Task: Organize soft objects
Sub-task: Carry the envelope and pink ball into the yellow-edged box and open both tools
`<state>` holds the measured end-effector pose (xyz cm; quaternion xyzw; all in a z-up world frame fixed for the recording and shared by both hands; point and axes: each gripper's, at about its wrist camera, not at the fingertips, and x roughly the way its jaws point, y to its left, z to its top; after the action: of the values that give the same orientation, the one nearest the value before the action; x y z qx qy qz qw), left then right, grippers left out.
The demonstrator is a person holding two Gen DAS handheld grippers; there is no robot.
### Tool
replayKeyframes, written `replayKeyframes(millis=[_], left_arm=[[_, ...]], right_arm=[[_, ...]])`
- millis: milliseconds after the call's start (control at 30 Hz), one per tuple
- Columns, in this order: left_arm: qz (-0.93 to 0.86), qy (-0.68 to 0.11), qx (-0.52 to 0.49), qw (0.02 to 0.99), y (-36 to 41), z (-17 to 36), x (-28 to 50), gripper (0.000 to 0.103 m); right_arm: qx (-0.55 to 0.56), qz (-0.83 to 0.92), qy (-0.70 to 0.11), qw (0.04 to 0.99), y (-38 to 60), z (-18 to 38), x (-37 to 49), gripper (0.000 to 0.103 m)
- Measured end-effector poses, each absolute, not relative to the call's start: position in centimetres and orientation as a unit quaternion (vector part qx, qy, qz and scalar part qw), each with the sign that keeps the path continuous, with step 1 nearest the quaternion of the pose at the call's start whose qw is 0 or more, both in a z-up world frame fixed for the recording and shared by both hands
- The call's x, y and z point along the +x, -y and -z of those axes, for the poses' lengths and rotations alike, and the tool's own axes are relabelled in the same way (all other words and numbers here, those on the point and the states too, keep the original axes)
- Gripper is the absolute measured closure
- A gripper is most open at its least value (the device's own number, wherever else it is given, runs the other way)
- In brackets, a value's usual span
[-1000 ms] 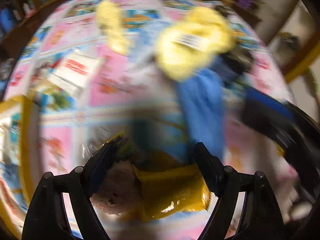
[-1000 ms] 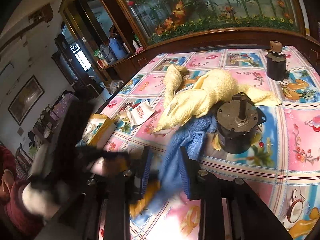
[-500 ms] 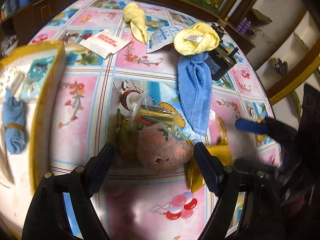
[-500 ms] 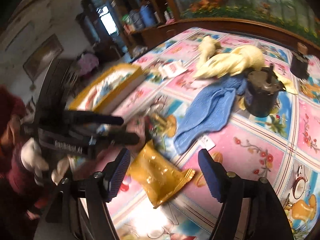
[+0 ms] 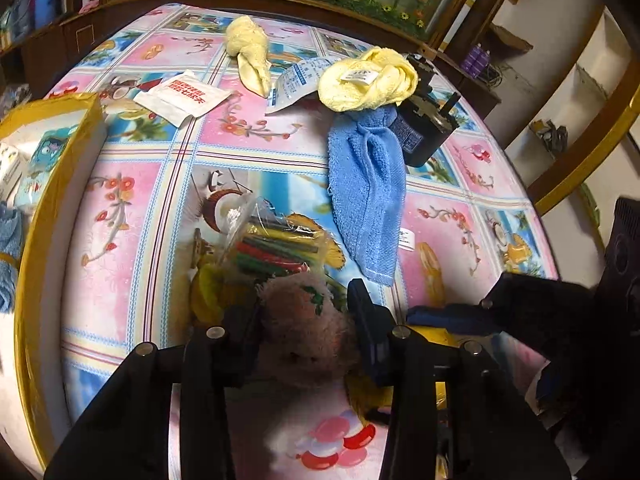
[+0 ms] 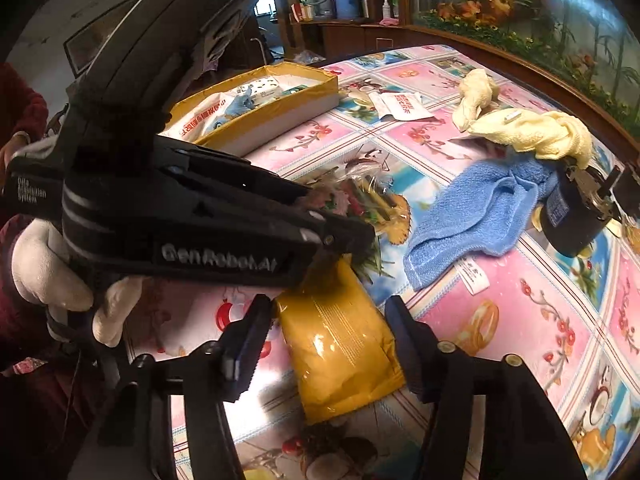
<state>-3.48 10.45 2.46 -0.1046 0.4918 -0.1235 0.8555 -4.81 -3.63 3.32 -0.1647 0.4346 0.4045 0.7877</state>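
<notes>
A pinkish-brown plush toy (image 5: 308,332) lies at the near edge of the flowered tablecloth, and my left gripper (image 5: 304,320) is shut on it. In the right wrist view the left gripper (image 6: 344,236) shows as a black body held by a white-gloved hand (image 6: 44,268). My right gripper (image 6: 328,332) is open, its fingers either side of a yellow packet (image 6: 340,344) lying flat. A blue towel (image 5: 368,192) stretches further back. A yellow towel (image 5: 368,80) is bunched beyond it, and a smaller yellow cloth (image 5: 250,52) lies behind that.
A clear bag of coloured sticks (image 5: 272,248) lies just past the plush toy. A yellow-rimmed box (image 5: 60,152) holding packets and a blue cloth stands at the left. A black motor (image 5: 424,128) sits by the towels, near a white packet (image 5: 184,94). A wooden ledge rims the table's far side.
My left gripper's fingers have closed in on the plush toy. My right gripper has come down and nearer, so the yellow packet now sits between its open fingers.
</notes>
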Motion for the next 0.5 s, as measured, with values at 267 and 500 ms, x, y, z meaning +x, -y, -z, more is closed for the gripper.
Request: replayKeyframes(millis=[267, 500], left_arm=[[0.119, -0.425, -0.174, 0.88, -15.4, -7.6, -7.8, 0.065], [0.034, -0.374, -0.203, 0.904, -23.0, -10.6, -11.9, 0.065]], right_arm=[[-0.113, -0.387, -0.446, 0.799, 5.8, -4.5, -5.3, 0.05], [-0.075, -0.395, -0.423, 0.812, 3.9, -8.2, -4.8, 0.05]])
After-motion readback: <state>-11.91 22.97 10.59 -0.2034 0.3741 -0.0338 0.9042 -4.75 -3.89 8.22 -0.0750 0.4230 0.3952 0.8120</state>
